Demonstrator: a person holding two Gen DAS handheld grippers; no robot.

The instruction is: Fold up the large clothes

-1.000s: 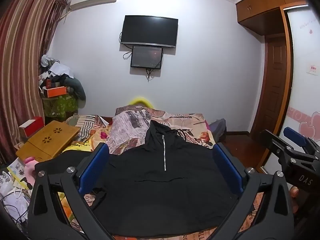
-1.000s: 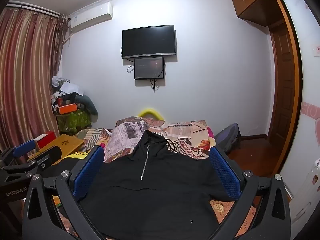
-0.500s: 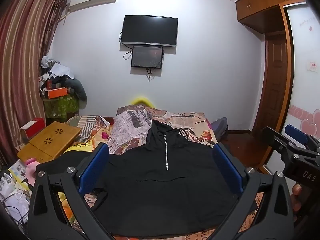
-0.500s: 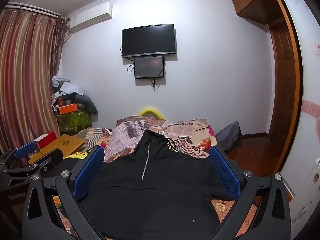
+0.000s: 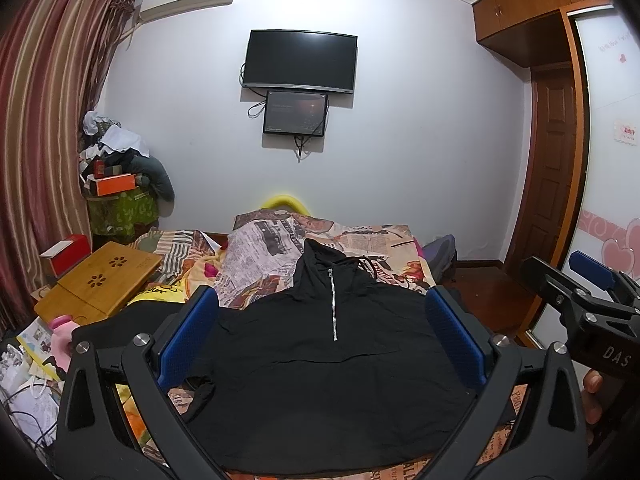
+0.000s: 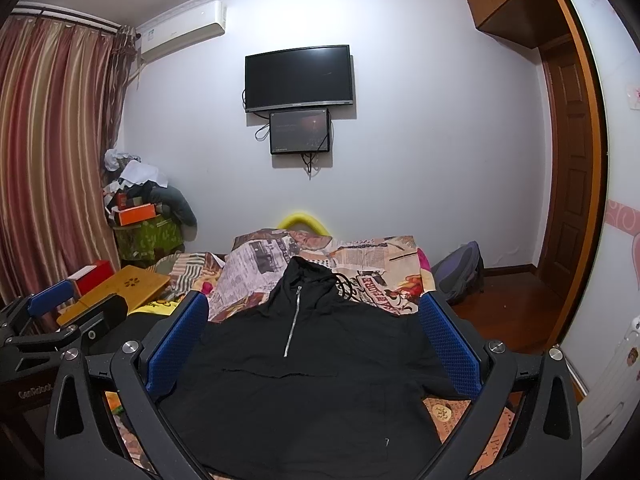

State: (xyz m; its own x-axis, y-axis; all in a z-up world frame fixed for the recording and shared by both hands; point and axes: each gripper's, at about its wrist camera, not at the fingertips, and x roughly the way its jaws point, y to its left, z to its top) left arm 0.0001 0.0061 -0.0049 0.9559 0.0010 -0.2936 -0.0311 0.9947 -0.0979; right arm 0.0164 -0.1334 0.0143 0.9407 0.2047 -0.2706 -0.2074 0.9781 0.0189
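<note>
A large black hoodie with a silver zipper lies spread flat, front up, on a bed with a newspaper-print cover, hood toward the far wall. It also shows in the right wrist view. My left gripper is open and empty, held above the hoodie's near part. My right gripper is open and empty too, above the same part. The right gripper shows at the right edge of the left wrist view; the left gripper shows at the left edge of the right wrist view.
A wooden lap table and a red box sit at the bed's left. Clutter is piled in the left corner. A backpack lies on the wooden floor right of the bed. A TV hangs on the far wall.
Both grippers have drifted slightly; the view of the hoodie shifted a little. Both jaws stay open and the hoodie has not moved.
</note>
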